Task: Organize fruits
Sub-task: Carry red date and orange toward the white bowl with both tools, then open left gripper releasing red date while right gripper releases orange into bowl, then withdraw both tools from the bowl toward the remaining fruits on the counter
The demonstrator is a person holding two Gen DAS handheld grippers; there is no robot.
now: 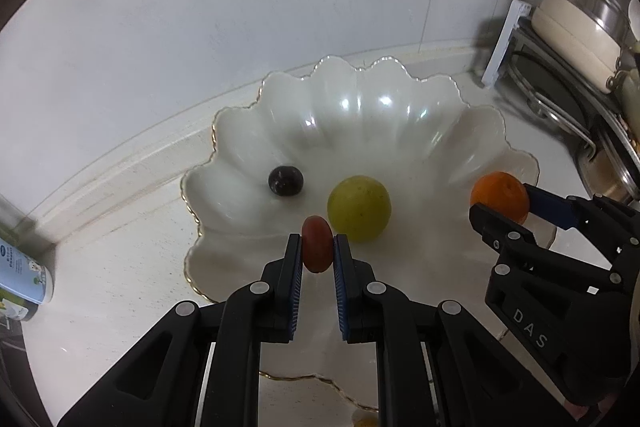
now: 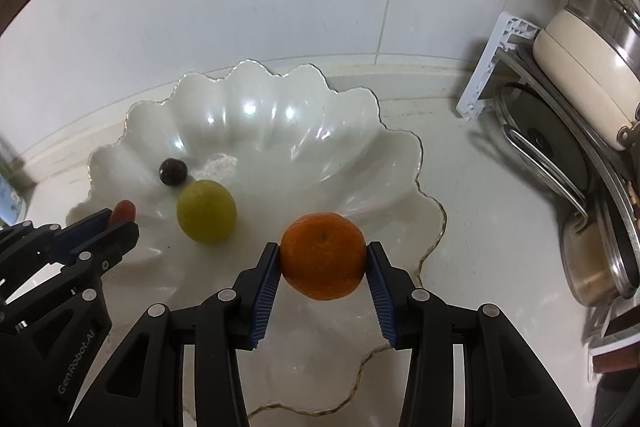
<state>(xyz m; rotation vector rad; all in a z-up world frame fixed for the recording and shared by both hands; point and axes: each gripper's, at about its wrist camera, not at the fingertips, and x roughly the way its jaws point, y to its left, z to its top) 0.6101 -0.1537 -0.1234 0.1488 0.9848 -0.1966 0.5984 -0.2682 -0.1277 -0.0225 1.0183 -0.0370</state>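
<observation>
A white scalloped bowl [image 1: 240,131] [image 2: 352,131] with a gold rim sits on the pale counter. Inside lie a green round fruit [image 1: 359,207] [image 2: 206,211] and a small dark fruit [image 1: 285,180] [image 2: 173,171]. My left gripper [image 1: 317,247] [image 2: 122,217] is shut on a small red fruit [image 1: 317,244] [image 2: 124,209], held above the bowl's near side. Over the bowl's right part, my right gripper [image 2: 323,255] [image 1: 502,207] is shut on an orange [image 2: 323,255] [image 1: 499,197].
At the right stand a cream pot [image 2: 580,63] [image 1: 576,35], a dark lid on a wire rack [image 2: 544,143] and a metal pan [image 2: 592,267]. A white plastic bracket [image 2: 492,59] leans by the wall. A labelled container [image 1: 24,275] lies at the left edge.
</observation>
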